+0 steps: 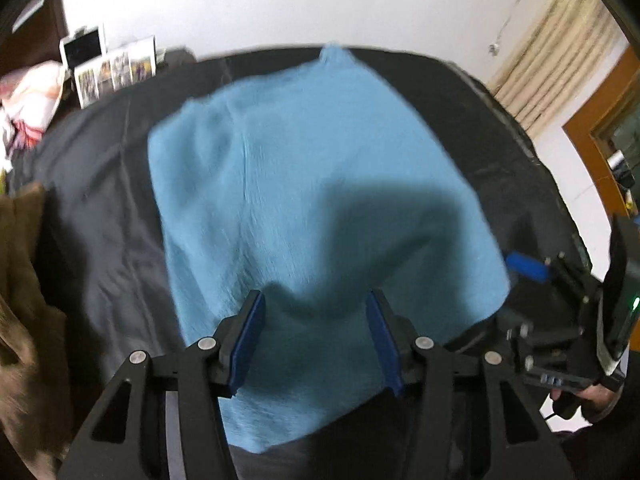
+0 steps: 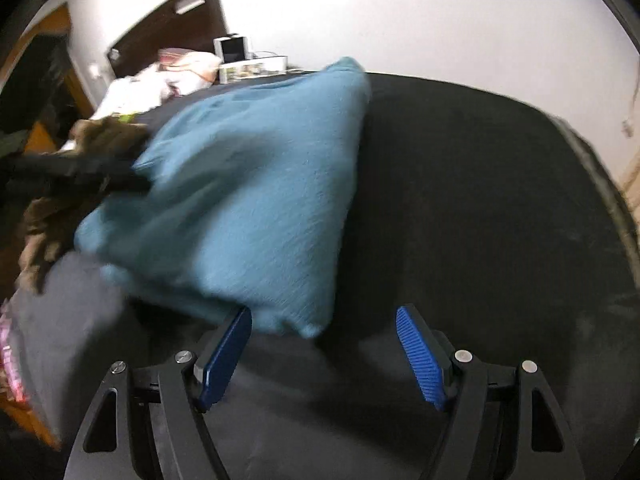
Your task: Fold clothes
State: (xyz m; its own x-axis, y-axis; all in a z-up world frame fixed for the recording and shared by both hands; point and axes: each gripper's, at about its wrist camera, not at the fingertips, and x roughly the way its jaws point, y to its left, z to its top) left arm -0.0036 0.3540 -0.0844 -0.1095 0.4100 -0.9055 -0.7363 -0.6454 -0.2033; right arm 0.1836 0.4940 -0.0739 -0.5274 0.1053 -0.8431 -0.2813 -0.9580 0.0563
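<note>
Each hand-held gripper, left (image 1: 316,336) and right (image 2: 324,356), gapes wide and empty over the blue garment (image 1: 304,200).

Garment (image 1: 304,184) plain sky blue, fuzzy nap, no print; cloth under it (image 1: 104,208) dark charcoal, plain; heap at edge (image 1: 20,272) olive brown; gripper pads (image 2: 420,356) ribbed royal blue on black frames; bedding (image 2: 132,88) white with pink pattern; wall (image 2: 400,12) white; curtain (image 1: 560,64) cream; headboard (image 2: 176,24) dark brown
</note>
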